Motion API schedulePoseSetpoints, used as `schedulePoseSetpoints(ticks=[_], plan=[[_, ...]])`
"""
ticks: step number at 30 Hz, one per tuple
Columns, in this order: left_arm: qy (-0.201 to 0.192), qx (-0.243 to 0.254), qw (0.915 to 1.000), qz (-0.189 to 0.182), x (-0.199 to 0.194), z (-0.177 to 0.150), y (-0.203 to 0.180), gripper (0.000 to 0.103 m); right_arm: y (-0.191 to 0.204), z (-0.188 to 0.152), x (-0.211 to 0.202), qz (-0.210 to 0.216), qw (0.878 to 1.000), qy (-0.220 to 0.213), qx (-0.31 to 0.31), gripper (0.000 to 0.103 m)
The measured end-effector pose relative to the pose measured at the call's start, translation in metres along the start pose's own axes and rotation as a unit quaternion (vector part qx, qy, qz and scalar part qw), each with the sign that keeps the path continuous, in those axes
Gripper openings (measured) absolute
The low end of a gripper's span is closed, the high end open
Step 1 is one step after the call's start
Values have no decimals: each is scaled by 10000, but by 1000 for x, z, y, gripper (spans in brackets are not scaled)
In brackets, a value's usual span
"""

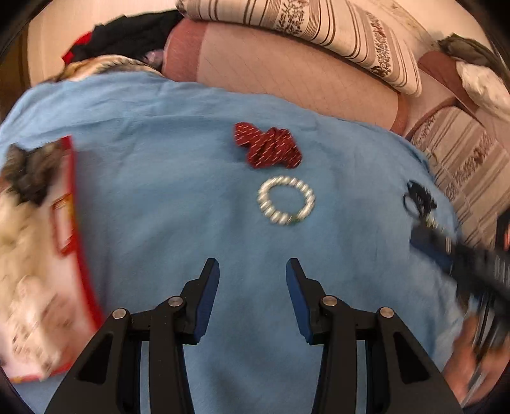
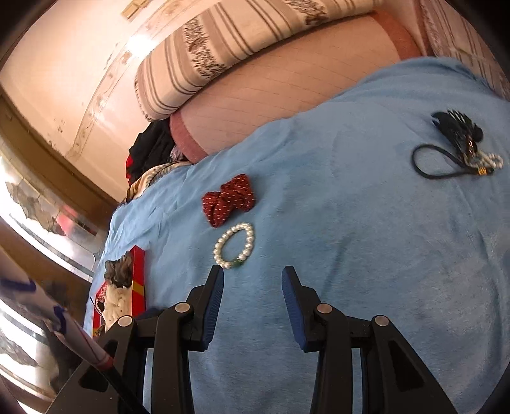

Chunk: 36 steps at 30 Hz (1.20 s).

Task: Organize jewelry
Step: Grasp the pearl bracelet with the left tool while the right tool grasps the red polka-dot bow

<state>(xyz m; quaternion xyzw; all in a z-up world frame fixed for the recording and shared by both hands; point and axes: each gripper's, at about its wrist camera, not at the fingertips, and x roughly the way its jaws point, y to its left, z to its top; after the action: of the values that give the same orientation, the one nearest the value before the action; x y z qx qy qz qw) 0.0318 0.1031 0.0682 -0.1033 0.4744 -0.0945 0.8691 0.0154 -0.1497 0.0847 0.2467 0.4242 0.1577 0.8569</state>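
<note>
A white pearl bracelet (image 1: 286,200) lies on a light blue cloth (image 1: 178,197), with a red dotted bow (image 1: 269,147) just beyond it. My left gripper (image 1: 252,270) is open and empty, hovering short of the bracelet. In the right wrist view the bracelet (image 2: 235,245) sits just past my open, empty right gripper (image 2: 252,277), near its left finger; the red bow (image 2: 230,198) is behind it. A black hair clip with a cord loop and small beads (image 2: 459,149) lies far right; it also shows in the left wrist view (image 1: 419,199), beside the blurred right gripper (image 1: 468,261).
A red-edged box (image 1: 68,242) holding fluffy white and grey items sits at the left; it shows in the right wrist view (image 2: 135,283) too. Striped cushions (image 1: 318,28) and a pink bolster (image 1: 287,73) border the cloth (image 2: 350,239) at the back. Dark clothes (image 1: 134,32) lie behind.
</note>
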Motion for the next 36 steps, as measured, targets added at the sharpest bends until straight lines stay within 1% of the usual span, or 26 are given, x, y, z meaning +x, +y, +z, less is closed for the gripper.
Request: schedulePoseSetpoints(ticks=[3, 4, 6, 8, 9, 10, 11, 12, 13, 15, 17, 18, 20, 24, 26, 29, 32, 36], plan=[[219, -284, 9992, -149, 30, 29, -8, 42, -3, 2, -5, 196, 9998, -7, 83, 41], [305, -390, 9987, -131, 42, 37, -9, 42, -1, 3, -7, 232, 9997, -17, 78, 41], [452, -481, 9978, 26, 66, 49, -11, 41, -1, 2, -11, 301, 9995, -59, 42, 41], [562, -460, 9972, 200, 85, 55, -12, 37, -1, 4, -13, 365, 9993, -69, 15, 41], [588, -454, 9969, 263, 92, 56, -13, 33, -1, 5, -14, 374, 9993, -97, 8, 41], [548, -432, 9971, 312, 95, 58, -14, 31, -3, 5, -15, 368, 9993, -117, 11, 41], [465, -381, 9975, 369, 97, 60, -16, 27, -5, 6, -15, 363, 9993, -131, 10, 41], [409, -338, 9972, 529, 97, 61, -18, 9, -6, 8, -14, 353, 9993, -124, 26, 41], [394, -337, 9968, 603, 96, 59, -18, 10, -8, 8, -13, 350, 9993, -110, 58, 41], [338, -317, 9972, 593, 93, 51, -19, 10, -12, 9, -10, 379, 9992, -76, 139, 41], [266, -50, 9970, 718, 82, 34, -24, 10, -15, 10, -10, 365, 9991, -65, 185, 41], [268, 25, 9972, 698, 77, 26, -24, 10, -16, 9, -10, 354, 9992, -69, 193, 41], [259, 133, 9977, 610, 57, -3, -20, 10, -16, 10, -11, 352, 9992, -78, 192, 41], [143, 274, 9976, 614, 15, -53, -4, 10, -12, 6, -5, 309, 9995, -23, 113, 41], [71, 242, 9978, 617, 4, -65, 1, 10, -9, 5, 3, 331, 9994, 88, 100, 41], [38, 235, 9984, 518, 4, -64, 5, 10, -1, 8, 16, 385, 9990, 115, 203, 41], [44, 138, 9992, 363, 7, -60, 11, 10, 10, 14, 35, 526, 9977, 272, 337, 41], [20, 146, 9993, 338, 11, -59, 10, 10, 31, 35, 83, 248, 9978, 572, 235, 41]])
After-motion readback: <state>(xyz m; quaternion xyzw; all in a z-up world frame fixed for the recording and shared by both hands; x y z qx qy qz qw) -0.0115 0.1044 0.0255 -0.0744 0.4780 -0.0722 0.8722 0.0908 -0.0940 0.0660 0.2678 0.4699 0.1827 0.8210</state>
